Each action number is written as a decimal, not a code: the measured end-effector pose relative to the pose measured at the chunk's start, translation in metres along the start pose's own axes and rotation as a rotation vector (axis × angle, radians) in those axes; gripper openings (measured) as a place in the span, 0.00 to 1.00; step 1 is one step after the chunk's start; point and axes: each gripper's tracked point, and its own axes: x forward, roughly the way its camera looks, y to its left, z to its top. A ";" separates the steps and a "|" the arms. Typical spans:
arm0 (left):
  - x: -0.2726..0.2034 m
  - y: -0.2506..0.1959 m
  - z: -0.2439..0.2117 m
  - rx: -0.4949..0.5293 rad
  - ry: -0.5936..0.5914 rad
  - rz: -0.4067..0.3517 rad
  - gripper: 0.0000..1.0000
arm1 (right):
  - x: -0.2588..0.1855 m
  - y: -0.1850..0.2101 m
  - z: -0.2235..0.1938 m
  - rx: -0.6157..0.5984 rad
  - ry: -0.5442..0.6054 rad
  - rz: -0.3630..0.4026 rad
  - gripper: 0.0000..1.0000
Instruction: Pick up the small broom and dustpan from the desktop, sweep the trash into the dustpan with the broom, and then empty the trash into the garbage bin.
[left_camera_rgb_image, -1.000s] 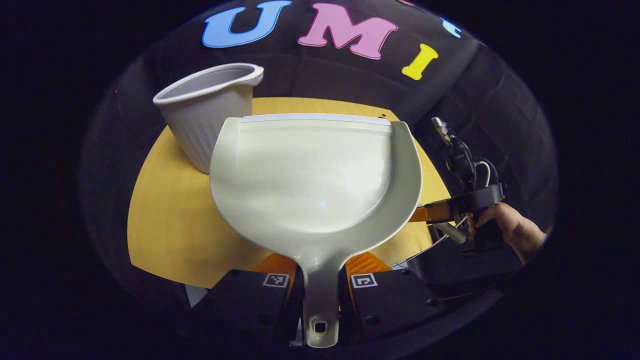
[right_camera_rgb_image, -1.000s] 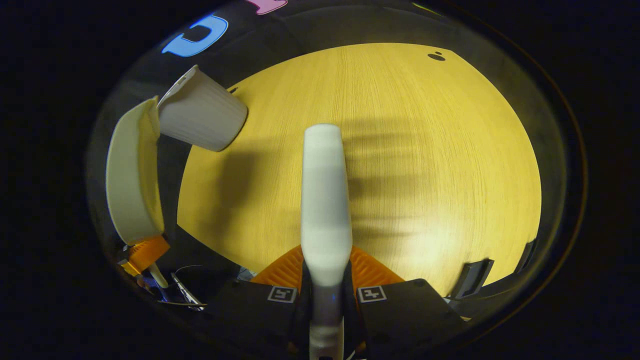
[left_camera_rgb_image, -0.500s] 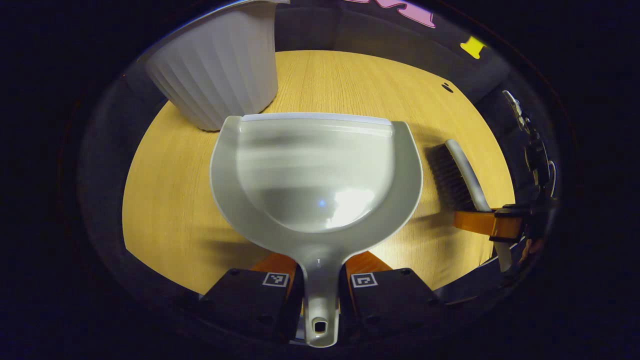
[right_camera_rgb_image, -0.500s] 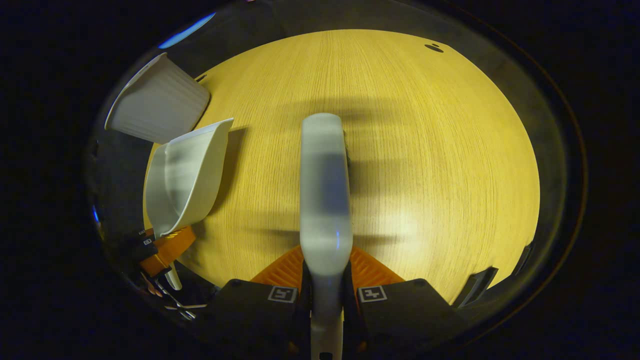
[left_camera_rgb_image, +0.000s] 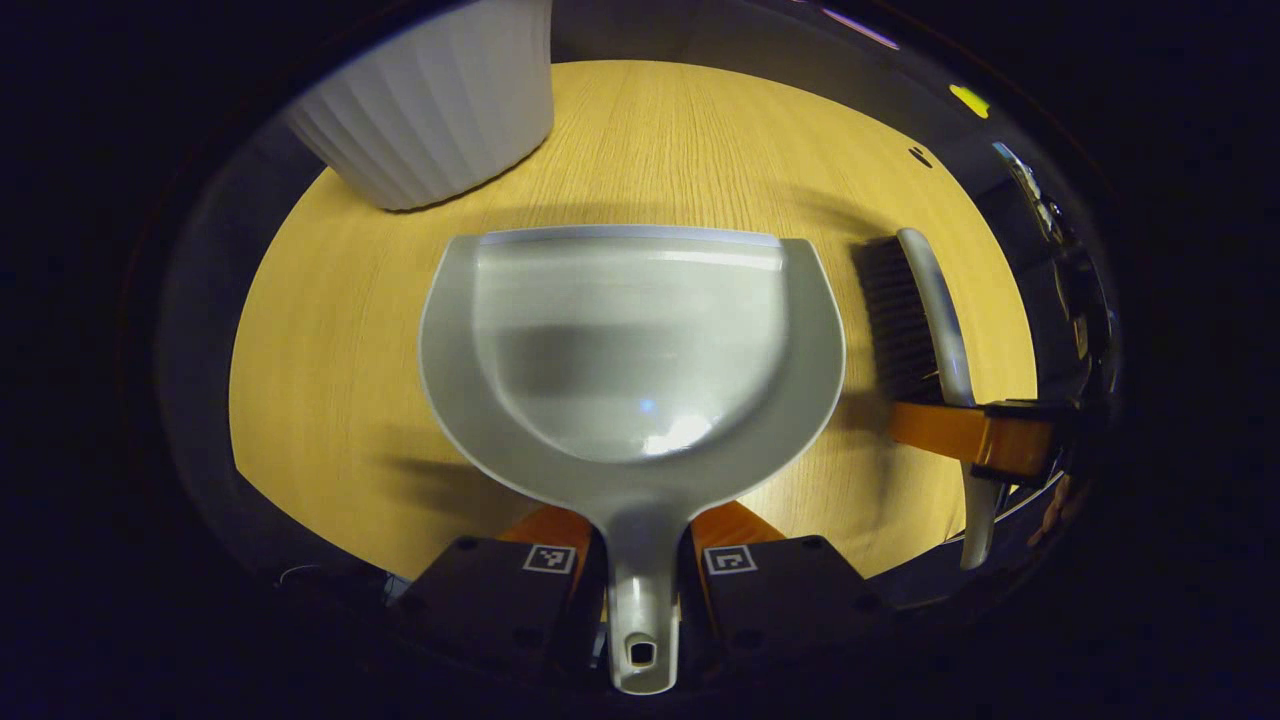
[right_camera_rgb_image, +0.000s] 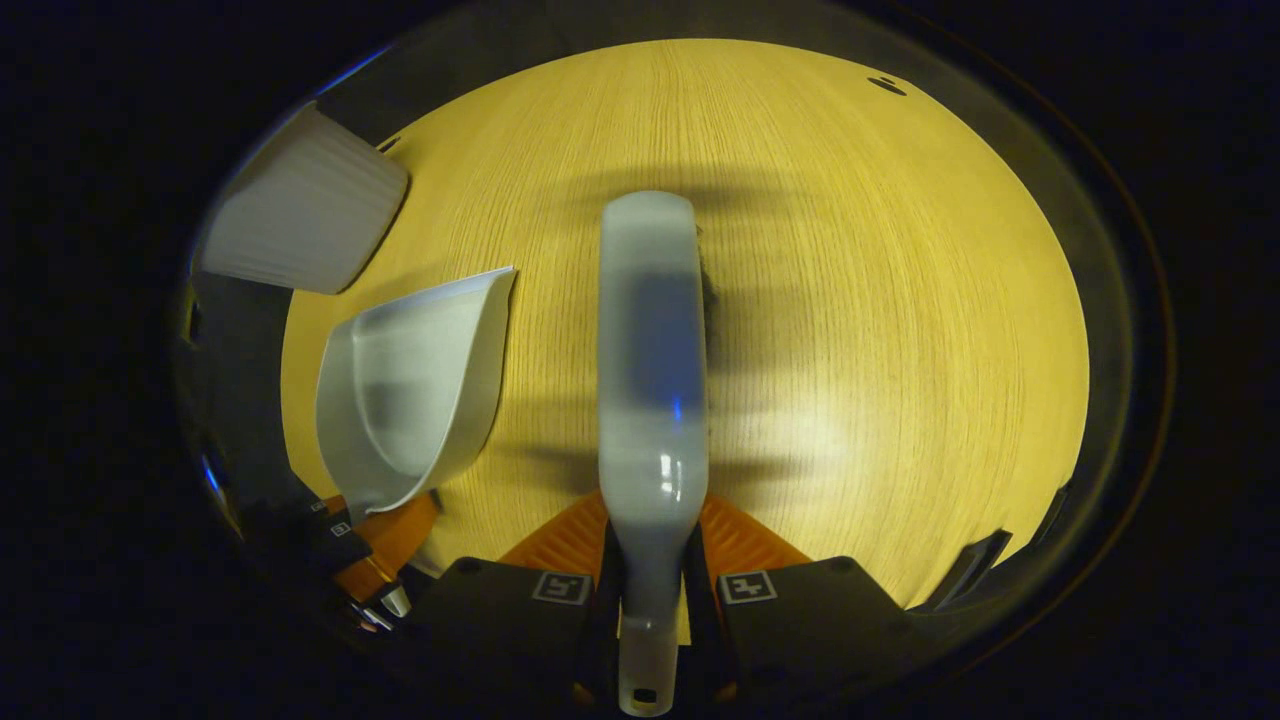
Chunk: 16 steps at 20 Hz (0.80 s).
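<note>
My left gripper is shut on the handle of the pale grey dustpan, whose pan lies low over the wooden desktop and looks empty. To its right the small broom shows dark bristles facing the pan, held by the right gripper. In the right gripper view my right gripper is shut on the broom's handle, and the broom points forward over the desktop. The dustpan sits to its left there, with the left gripper behind it. The white ribbed garbage bin stands at the far left.
The garbage bin stands near the desktop's left corner. A small dark hole marks the far right of the desktop. A dark clip sits on the near right edge.
Both grippers have come down toward the desktop. The dustpan has drawn back from the bin and lowered, and the broom has moved in beside its right side.
</note>
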 end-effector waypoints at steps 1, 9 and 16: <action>0.000 0.001 0.001 0.015 0.001 0.012 0.30 | 0.001 -0.001 -0.002 0.005 0.004 0.000 0.33; -0.016 -0.003 -0.004 0.077 -0.024 -0.008 0.85 | -0.014 0.018 0.005 -0.029 -0.088 0.031 0.67; -0.077 -0.009 -0.022 0.039 -0.130 -0.117 0.85 | -0.089 0.019 0.006 -0.043 -0.286 0.036 1.00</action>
